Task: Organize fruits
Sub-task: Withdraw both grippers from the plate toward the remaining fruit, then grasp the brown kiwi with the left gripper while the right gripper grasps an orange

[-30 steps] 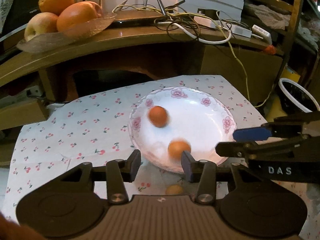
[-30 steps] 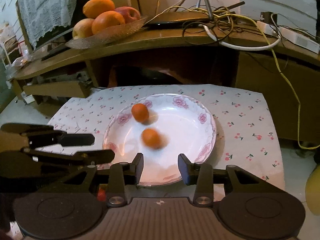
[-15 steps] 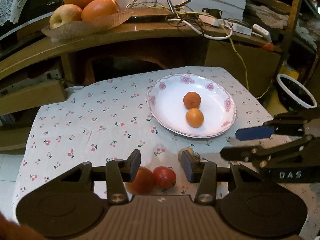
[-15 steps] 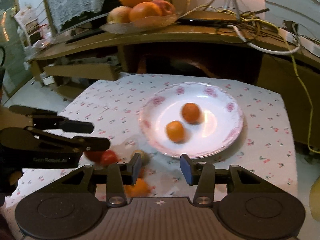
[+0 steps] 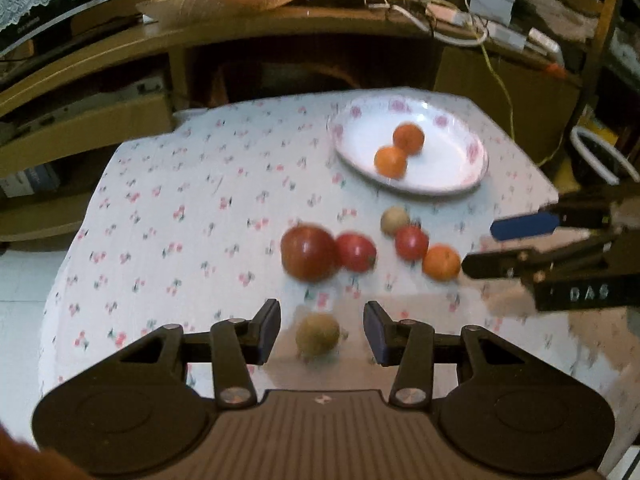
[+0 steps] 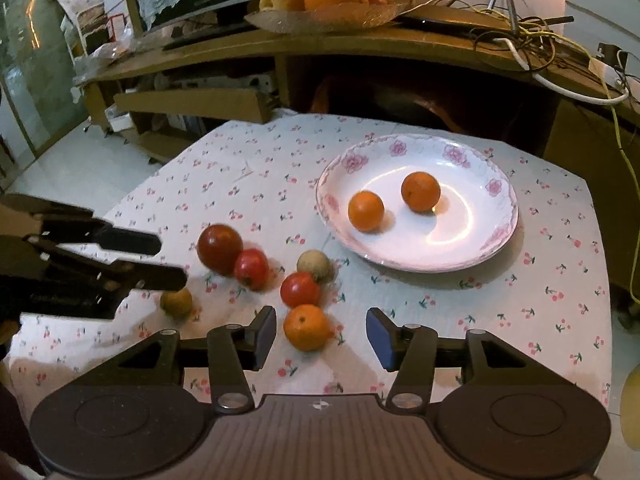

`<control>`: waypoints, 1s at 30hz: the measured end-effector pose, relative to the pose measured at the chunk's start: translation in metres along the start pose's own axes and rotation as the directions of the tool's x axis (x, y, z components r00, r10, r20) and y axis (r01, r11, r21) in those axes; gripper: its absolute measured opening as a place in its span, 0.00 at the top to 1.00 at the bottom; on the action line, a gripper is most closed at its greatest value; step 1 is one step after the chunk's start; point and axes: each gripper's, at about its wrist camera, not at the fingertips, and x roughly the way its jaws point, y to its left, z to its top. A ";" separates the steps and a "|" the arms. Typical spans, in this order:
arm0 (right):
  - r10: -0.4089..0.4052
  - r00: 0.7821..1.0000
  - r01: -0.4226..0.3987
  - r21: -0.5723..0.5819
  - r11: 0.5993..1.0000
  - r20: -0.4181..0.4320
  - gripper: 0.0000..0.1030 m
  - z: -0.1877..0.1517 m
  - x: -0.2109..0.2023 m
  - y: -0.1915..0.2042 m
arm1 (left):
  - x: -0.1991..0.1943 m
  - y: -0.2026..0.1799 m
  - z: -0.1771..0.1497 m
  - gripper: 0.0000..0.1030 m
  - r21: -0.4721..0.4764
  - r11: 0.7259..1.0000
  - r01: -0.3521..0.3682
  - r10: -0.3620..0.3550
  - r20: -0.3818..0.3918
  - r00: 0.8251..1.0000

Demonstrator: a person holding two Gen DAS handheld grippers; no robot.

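White and flowery, the plate (image 6: 418,258) sat close in front of both tools a second ago, with two small oranges rolling in it. Now both tools have pulled back, so the plate looks farther off and more fruit shows on the tabletop (image 6: 500,312). The two small oranges (image 6: 366,211) rest inside the plate, near each other. On the cloth in front of the plate lie a big red fruit (image 6: 219,249), a red tomato (image 6: 251,269) touching it, a pale brown fruit (image 6: 314,265), a second tomato (image 6: 300,289) just beside that, and one more orange (image 6: 306,327). A small brown fruit (image 5: 318,335) lies apart from the rest. The left tool (image 5: 322,332) is partly open and holds nothing; the small brown fruit shows in the gap between its pads, which do not press on it. The right tool (image 6: 322,338) has just been opening its jaws and also holds nothing; the loose orange sits between its pads, closer to the left one, without being squeezed. Back on the wooden shelf stands a bowl (image 6: 324,20) of big fruit.
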 end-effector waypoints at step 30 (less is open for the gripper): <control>-0.011 0.998 0.009 -0.039 0.999 -0.054 0.46 -0.008 0.029 0.009 | 0.034 -0.002 -0.008 0.47 0.066 0.998 -0.008 0.010 -0.033 0.999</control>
